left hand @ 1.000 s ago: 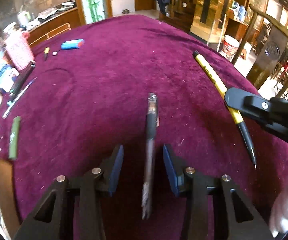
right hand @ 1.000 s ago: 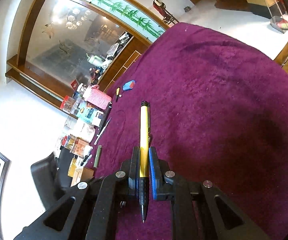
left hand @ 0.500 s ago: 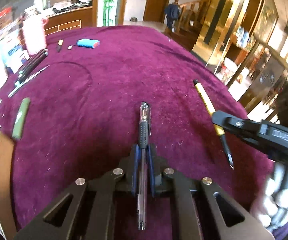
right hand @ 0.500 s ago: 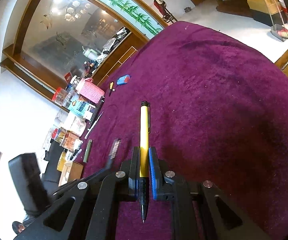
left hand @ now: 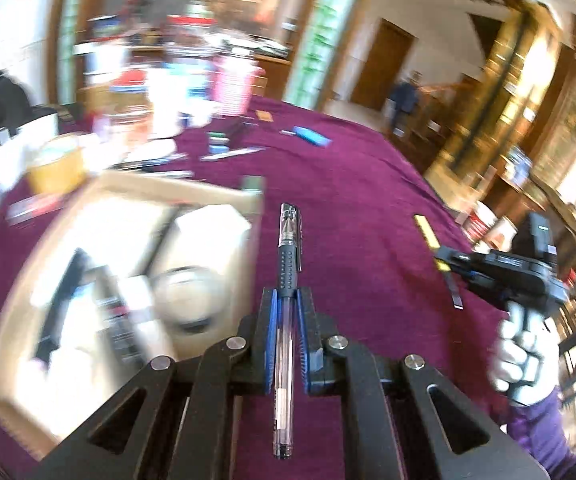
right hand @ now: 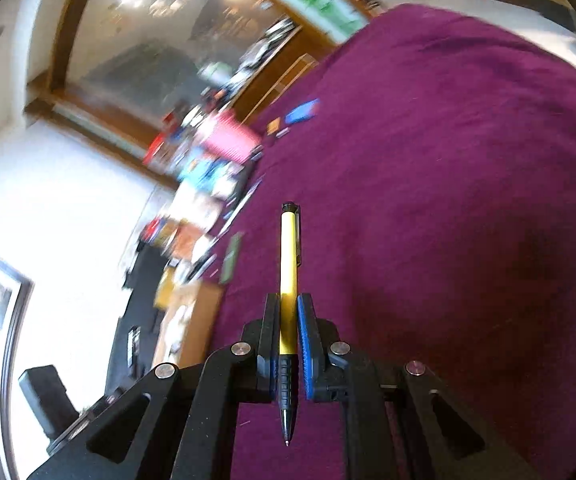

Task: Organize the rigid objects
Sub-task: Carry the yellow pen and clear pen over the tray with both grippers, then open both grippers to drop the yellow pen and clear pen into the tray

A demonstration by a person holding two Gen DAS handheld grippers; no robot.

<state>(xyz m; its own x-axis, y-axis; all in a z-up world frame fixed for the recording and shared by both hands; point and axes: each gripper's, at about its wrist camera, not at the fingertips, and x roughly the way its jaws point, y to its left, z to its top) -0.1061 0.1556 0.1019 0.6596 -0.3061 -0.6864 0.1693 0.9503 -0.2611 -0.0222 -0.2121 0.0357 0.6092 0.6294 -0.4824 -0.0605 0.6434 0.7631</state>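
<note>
Two grippers, each clamped on a pen. Left gripper (left hand: 287, 322) pinches a clear-barrel gel pen with black rubber grip and clear cap (left hand: 286, 300) between its blue pads, capped end pointing forward, bare barrel end sticking back toward the camera. Landmark: open tan cardboard box (left hand: 248, 196), heavily blurred. Gel pen hangs above the magenta velvet tabletop (left hand: 368, 208), just right of the box's right wall. Box holds white and black items, too blurred to name. Right gripper (right hand: 288, 332) is closed tight on a yellow click pen with black grip and clip (right hand: 289, 280), tip toward the camera, clicker end forward, above the tabletop and well right of the box. In the left wrist view the right gripper shows far right of the box, a pale gloved hand (left hand: 518, 356) on its handle. Beyond the box: flat blue rectangular object (left hand: 310, 136), pink knitted holder (left hand: 232, 88), scattered pens, all blurred.
</note>
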